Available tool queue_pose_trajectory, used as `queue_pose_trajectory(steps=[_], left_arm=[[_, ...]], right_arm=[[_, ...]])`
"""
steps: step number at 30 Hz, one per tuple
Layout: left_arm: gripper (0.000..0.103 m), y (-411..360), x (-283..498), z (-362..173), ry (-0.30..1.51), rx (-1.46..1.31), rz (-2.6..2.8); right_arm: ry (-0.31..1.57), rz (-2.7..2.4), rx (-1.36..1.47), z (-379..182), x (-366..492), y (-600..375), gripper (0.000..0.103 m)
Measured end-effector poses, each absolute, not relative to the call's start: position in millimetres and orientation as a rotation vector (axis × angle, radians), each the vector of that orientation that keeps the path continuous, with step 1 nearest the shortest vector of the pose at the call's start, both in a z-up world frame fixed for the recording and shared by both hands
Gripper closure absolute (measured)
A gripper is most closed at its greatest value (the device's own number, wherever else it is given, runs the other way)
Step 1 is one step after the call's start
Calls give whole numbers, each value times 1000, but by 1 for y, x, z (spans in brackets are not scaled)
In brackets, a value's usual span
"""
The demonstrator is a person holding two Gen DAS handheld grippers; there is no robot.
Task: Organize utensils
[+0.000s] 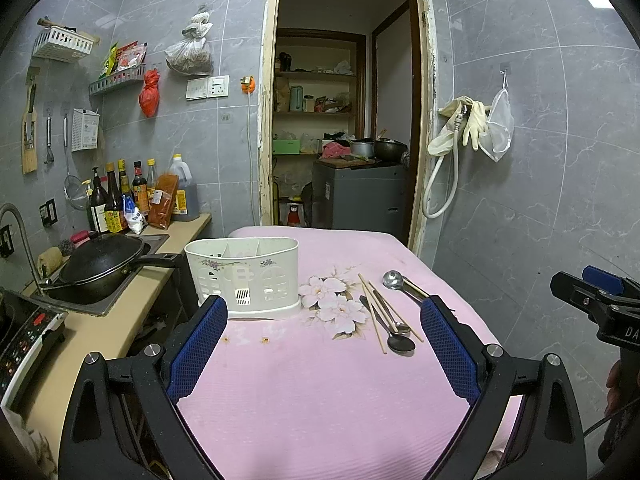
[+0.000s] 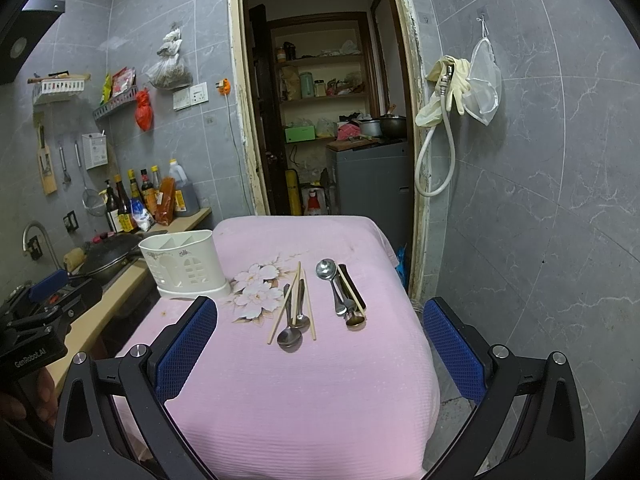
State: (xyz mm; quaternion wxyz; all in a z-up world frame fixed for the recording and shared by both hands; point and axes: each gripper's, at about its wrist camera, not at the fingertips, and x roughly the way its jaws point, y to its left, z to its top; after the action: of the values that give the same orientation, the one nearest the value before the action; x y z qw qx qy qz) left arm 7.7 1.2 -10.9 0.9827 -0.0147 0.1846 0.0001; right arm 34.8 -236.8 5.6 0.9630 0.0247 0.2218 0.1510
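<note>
Both grippers hang above the near end of a table under a pink ribbed cloth printed with pale flowers [image 2: 304,392], and both are spread wide, gripping nothing.

The left gripper [image 1: 322,316] has its blue-padded fingers [image 1: 196,344] far apart. Just beyond the left fingertip stands a white plastic cutlery caddy with cut-out window patterns and inner dividers [image 1: 244,276], upright near the table's left edge. Nearer the right fingertip lies a loose heap of steel spoons and pale wooden chopsticks [image 1: 386,316].

From the right gripper [image 2: 320,316], released too, that heap [image 2: 294,312] lies ahead between the fingers, toward the left one. A second heap, with a round steel ladle-spoon, more spoons, a chopstick and a dark handle [image 2: 344,288], lies just right of the first, apart from it. The caddy [image 2: 184,266] sits beyond the left fingertip.

A black wok [image 1: 104,260] rests in the sink left of the table.
</note>
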Motion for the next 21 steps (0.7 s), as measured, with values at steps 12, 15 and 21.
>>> queue_pose_trajectory(steps=[12, 15, 21], left_arm=[[8, 1, 8, -11, 373, -30, -1], [8, 1, 8, -11, 373, -30, 0], [8, -3, 11, -13, 374, -30, -2]], right_arm=[[452, 305, 50, 6, 35, -236, 0], [452, 304, 50, 6, 35, -236, 0], [453, 303, 52, 4, 36, -236, 0]])
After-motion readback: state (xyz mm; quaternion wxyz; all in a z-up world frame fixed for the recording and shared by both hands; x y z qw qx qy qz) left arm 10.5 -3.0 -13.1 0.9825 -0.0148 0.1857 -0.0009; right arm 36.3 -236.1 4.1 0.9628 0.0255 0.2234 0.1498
